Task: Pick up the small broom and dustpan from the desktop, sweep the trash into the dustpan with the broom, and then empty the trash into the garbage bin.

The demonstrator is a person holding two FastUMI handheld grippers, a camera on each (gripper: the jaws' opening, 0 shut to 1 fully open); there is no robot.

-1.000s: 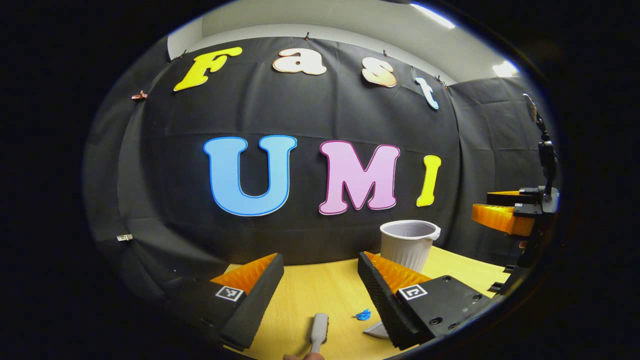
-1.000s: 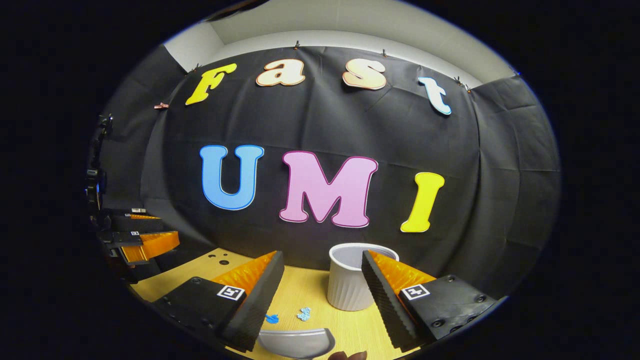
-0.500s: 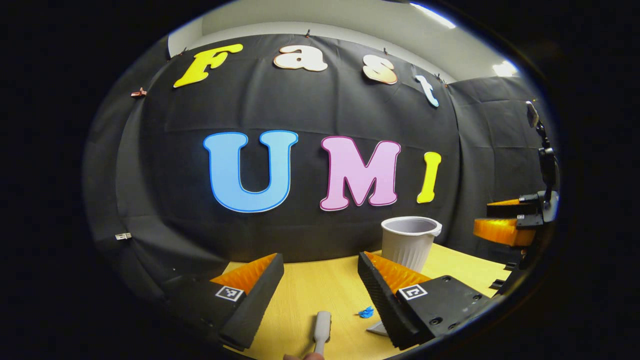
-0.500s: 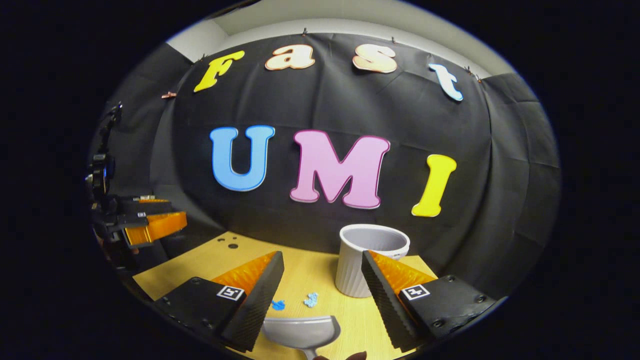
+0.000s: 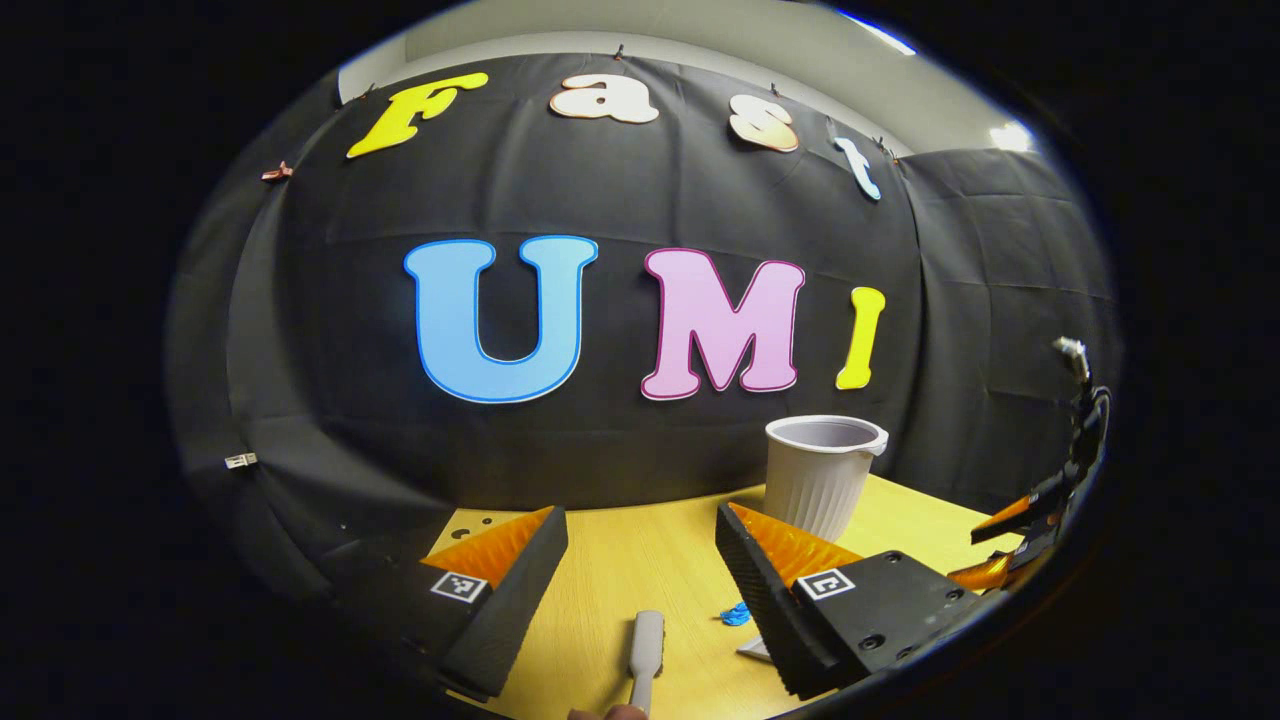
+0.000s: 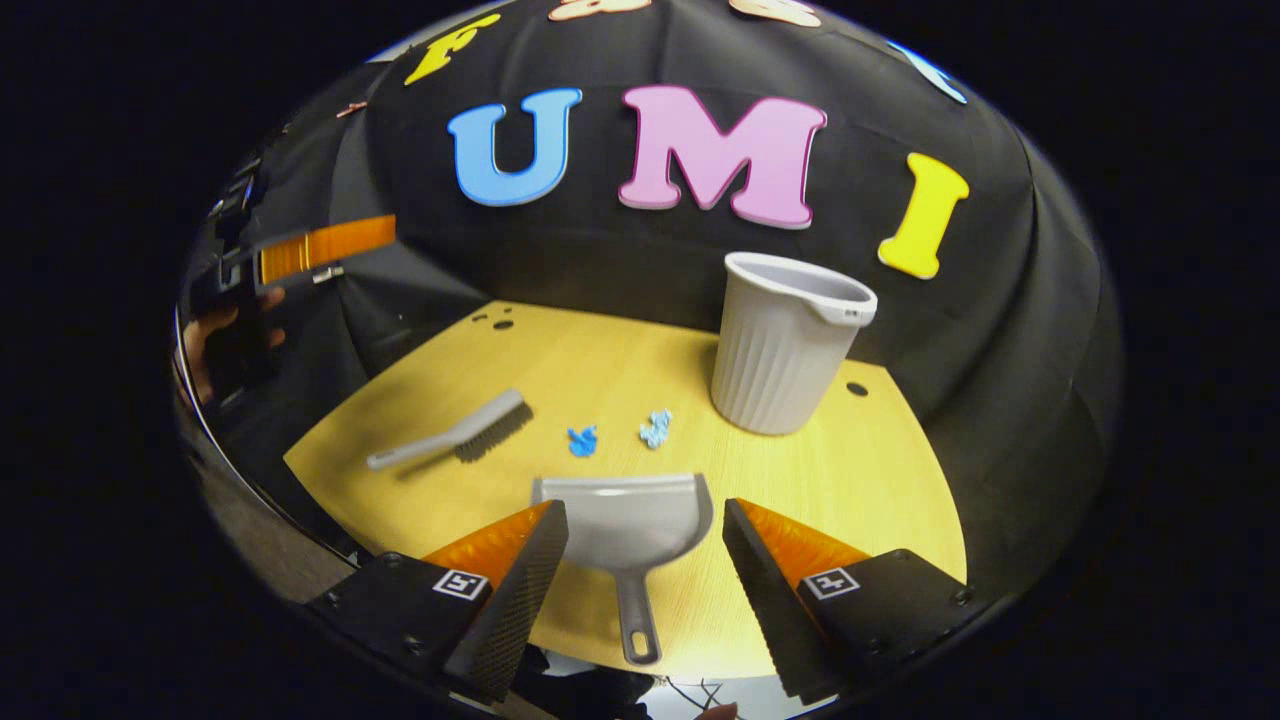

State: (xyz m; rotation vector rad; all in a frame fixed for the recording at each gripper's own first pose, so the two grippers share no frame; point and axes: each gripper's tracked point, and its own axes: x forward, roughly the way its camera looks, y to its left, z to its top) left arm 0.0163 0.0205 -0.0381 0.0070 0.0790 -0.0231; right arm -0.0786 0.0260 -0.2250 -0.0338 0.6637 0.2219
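1. We judged the small grey plastic dustpan (image 6: 628, 520) light, stiff and slightly slippery; its thin handle, at lower centre of the right gripper view, seemed the best hold.
2. The grey plastic broom (image 6: 455, 434) lay centre-left on the yellow wooden desktop (image 6: 880, 480), likewise light.
3. The right gripper (image 6: 645, 570) had fingers apart, holding nothing.
4. The left gripper (image 5: 640, 580) had fingers apart above the broom.

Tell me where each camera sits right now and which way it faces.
Left gripper view: rides the left claw, low over the desk, facing the booth wall; broom between its open fingers.
Right gripper view: rides the right claw, higher, tilted down at the desk; dustpan between its open fingers; the left claw and a hand at far left.
Shared: garbage bin, broom, blue trash.
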